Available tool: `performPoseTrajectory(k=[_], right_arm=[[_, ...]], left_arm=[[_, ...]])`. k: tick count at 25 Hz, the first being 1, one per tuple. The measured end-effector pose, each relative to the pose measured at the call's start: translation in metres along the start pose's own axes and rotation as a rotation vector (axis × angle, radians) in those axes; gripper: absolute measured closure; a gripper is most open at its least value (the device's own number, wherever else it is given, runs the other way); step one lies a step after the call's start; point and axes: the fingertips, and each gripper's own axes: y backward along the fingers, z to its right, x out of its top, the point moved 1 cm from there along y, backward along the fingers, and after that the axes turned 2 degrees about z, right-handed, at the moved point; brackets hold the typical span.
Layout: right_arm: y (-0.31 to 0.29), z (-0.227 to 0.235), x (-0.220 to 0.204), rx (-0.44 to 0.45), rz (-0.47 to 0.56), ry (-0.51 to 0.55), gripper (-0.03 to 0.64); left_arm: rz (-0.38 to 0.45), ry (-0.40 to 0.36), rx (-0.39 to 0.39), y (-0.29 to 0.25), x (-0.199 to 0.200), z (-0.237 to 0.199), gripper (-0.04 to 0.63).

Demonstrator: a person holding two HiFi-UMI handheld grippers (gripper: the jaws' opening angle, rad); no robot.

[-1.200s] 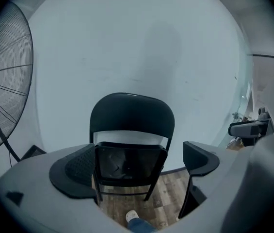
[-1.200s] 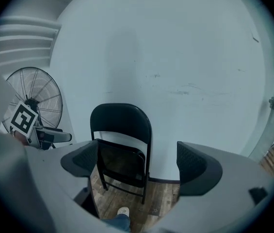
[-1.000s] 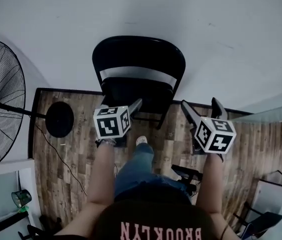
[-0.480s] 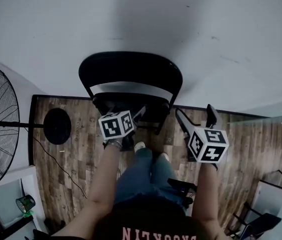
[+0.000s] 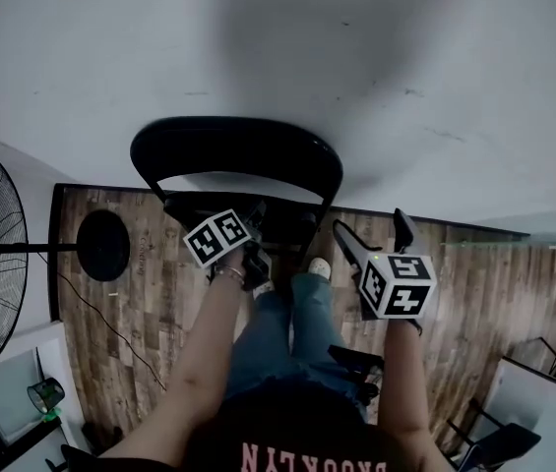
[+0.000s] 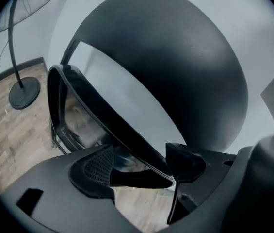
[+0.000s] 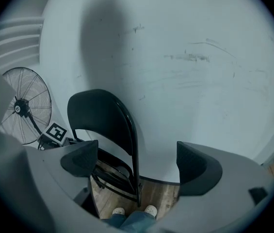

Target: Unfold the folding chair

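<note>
Black folded chair [image 5: 235, 146] stands at the wood floor's [image 5: 140, 293] wall edge. Left gripper [image 6: 139, 171] has dropped to it, jaws just closing, half shut on the seat edge [image 6: 127, 140]. Right gripper [image 5: 368, 229] hangs wide open, empty. Unfolding can start.

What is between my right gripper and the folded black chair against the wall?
Nothing visible. The right gripper is open in bare air beside the black metal folding chair, right of its frame. The left gripper is already at the chair: its fingers have just been closing, with the seat's edge between them.
</note>
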Motion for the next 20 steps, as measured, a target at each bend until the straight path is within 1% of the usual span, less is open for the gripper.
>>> performPoseTrajectory(k=[6, 9, 13, 15, 18, 20], right_arm=[[-0.027, -0.001, 0.008, 0.059, -0.027, 0.024, 0.109], [-0.041, -0.003, 0.016, 0.086, -0.029, 0.037, 0.112], [-0.057, -0.014, 0.029, 0.128, -0.028, 0.067, 0.129], [-0.065, -0.021, 0.036, 0.148, -0.021, 0.086, 0.138], [-0.076, -0.029, 0.048, 0.165, -0.007, 0.102, 0.164], [-0.082, -0.032, 0.055, 0.170, -0.003, 0.109, 0.186]], left_arm=[[0.008, 0.145, 0.040, -0.021, 0.000, -0.009, 0.308], [0.014, 0.186, 0.048, -0.028, 0.003, -0.009, 0.334], [0.012, 0.247, 0.062, -0.036, 0.008, -0.008, 0.393], [0.008, 0.265, 0.069, -0.038, 0.009, -0.008, 0.393], [0.000, 0.262, 0.073, -0.038, 0.009, -0.009, 0.393], [0.003, 0.273, 0.079, -0.038, 0.008, -0.009, 0.397]])
